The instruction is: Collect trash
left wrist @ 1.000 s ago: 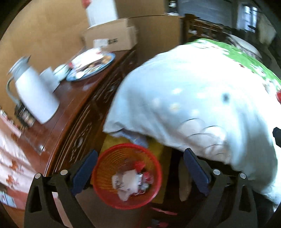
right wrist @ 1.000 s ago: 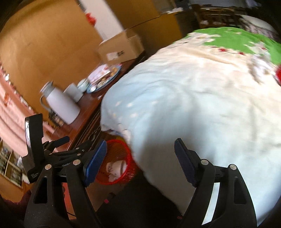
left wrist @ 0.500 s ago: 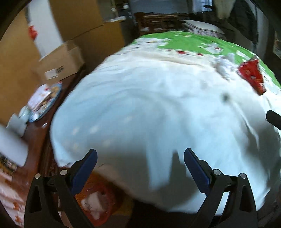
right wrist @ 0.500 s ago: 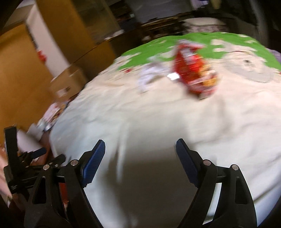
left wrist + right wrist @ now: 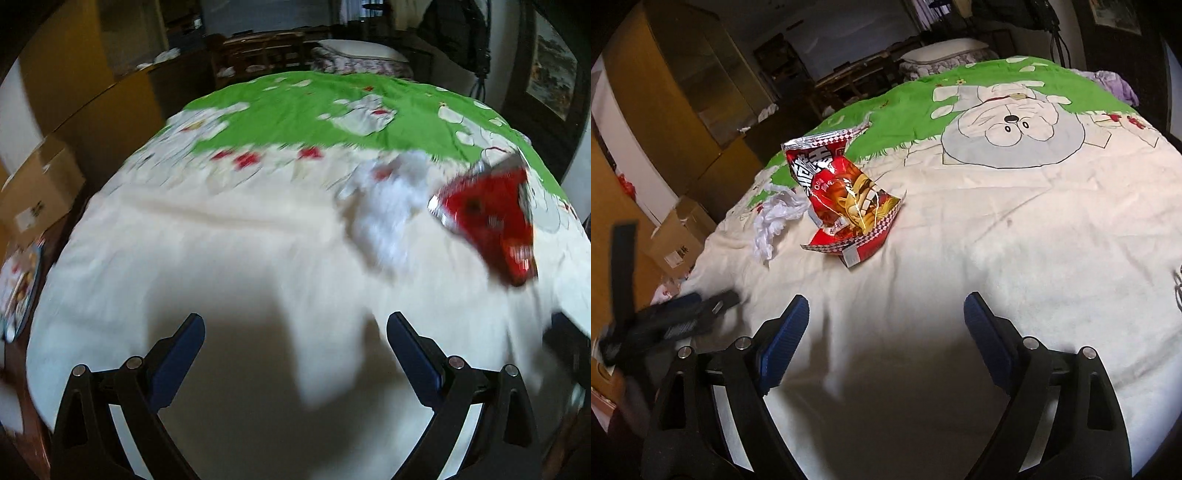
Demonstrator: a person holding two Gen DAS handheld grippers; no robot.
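A crinkled foil snack wrapper [image 5: 846,206], red with a checkered edge, a noodle picture and bold printed characters, lies torn open and half flattened on the bed [image 5: 1015,240], and just beside it on its left sits a crumpled white tissue [image 5: 775,221], soft and twisted into a loose wad. Both rest on a cream quilt with a fleecy look, printed with a large round cartoon cat face [image 5: 1008,129] and a bright green band toward the far side. The right hand-held gripper [image 5: 882,317] hovers above the near part of the quilt, its blue ribbed pads spread wide on black plastic arms with nothing between them, and the trash lies ahead of it and to the left. The left hand-held gripper [image 5: 293,332] is likewise spread apart and empty; its view is smeared by motion blur, so the wrapper [image 5: 487,221] shows only as a red triangle at the right and the tissue [image 5: 388,206] as a white smudge. Cardboard boxes [image 5: 683,236] sit at the left past the bed's edge, partly cut off. Behind stand a tall wooden cabinet [image 5: 676,81], dark furniture and a white cushion [image 5: 945,48] in a dim room. A framed picture [image 5: 550,74] hangs on the right wall.
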